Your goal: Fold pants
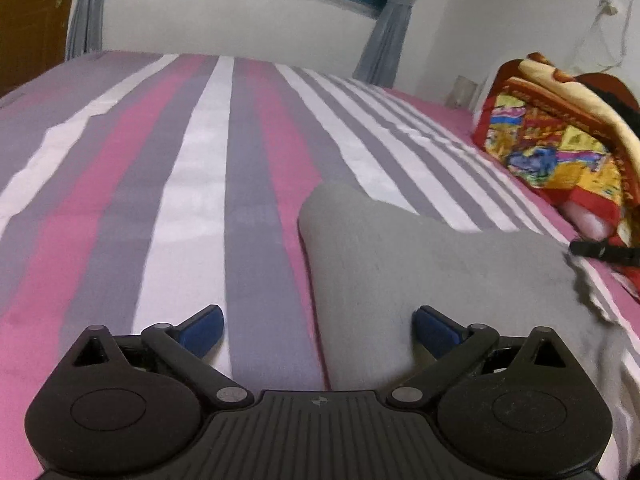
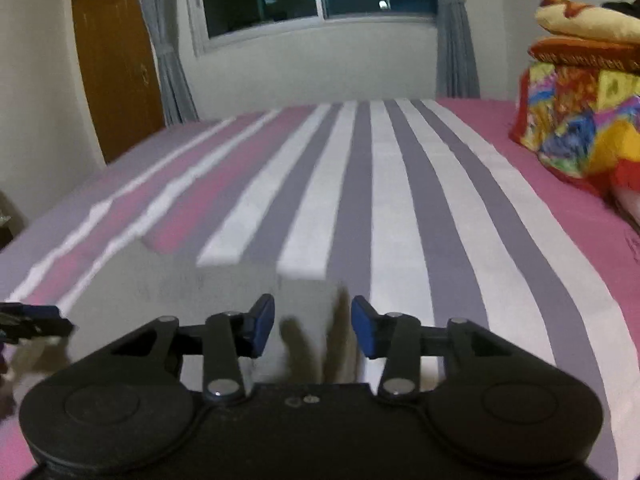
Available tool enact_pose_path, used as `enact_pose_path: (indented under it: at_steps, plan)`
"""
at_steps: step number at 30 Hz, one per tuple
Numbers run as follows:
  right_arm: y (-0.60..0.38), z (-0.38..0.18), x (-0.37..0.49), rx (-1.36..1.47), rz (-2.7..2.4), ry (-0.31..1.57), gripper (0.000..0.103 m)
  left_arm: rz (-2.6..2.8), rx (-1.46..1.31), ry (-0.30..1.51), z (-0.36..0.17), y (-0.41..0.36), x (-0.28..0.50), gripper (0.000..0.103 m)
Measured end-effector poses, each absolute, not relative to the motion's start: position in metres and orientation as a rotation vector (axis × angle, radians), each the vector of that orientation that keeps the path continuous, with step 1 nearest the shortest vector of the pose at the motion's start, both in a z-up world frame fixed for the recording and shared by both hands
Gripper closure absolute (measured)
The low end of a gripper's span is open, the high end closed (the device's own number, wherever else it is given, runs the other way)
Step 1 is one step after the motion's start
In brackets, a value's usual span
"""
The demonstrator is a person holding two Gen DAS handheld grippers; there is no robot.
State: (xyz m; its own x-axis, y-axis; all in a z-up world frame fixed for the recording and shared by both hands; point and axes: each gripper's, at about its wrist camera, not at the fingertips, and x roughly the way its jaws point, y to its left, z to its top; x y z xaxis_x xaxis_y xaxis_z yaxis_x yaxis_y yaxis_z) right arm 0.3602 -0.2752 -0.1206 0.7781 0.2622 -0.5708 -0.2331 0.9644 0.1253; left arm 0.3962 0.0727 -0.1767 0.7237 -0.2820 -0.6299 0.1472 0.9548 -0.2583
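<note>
Left wrist view first: the left hand-held gripper [image 1: 319, 326] has its blue pads spread wide with nothing between them, hanging over the near part of the bed [image 1: 200, 184], its right pad above the grey pants [image 1: 420, 272]. From there outward, the pants lie as a smooth grey slab on the striped sheet, their left edge straight and their far end rounded, which reads as a folded edge. A lighter, crinkled margin shows along the right side. At the far right edge, the tip of the other tool pokes in.

Right wrist view: the right hand-held gripper [image 2: 313, 328] has its pads part-way apart and nothing pinched; pale cloth of the pants [image 2: 224, 292] lies under and ahead of it, with a straight far edge across the stripes (the dark streaks between the pads are blurred, and I cannot tell what they are).

Judging by the tidy edges and both tools free of cloth, at least one fold looks laid down. Whether another fold is owed I cannot say, as the near end of the garment is hidden behind the tool bodies.

No containers appear in either view. A folded colourful blanket [image 2: 580, 120] sits stacked at the far right of the bed, well apart from the pants.
</note>
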Motion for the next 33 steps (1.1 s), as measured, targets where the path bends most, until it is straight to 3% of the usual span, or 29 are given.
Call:
enact_pose_path:
  at_steps: [4,9,12,15,27,33]
  plan:
    - [-0.261,-0.159,0.4,-0.018,0.25,0.798,0.058,-0.247,-0.182,0.765,-0.181,0.063,0.425,0.002]
    - [-0.265,-0.133,0.393,0.0,0.271,0.686,0.052,-0.229,-0.134,0.736,-0.173,0.058,0.454,0.002]
    - [-0.257,-0.151,0.403,-0.062,0.272,0.76,0.037,-0.211,-0.139,0.783,-0.182,0.054,0.471,0.002]
    - [-0.259,-0.162,0.408,-0.028,0.263,0.774,0.029,-0.206,-0.107,0.78,-0.185,0.046,0.468,0.002]
    - [-0.261,-0.145,0.399,-0.007,0.254,0.741,0.026,-0.197,-0.071,0.789,-0.173,0.051,0.437,0.002]
    - [-0.261,-0.151,0.389,-0.03,0.249,0.818,0.025,-0.198,-0.07,0.799,-0.17,0.051,0.41,0.002]
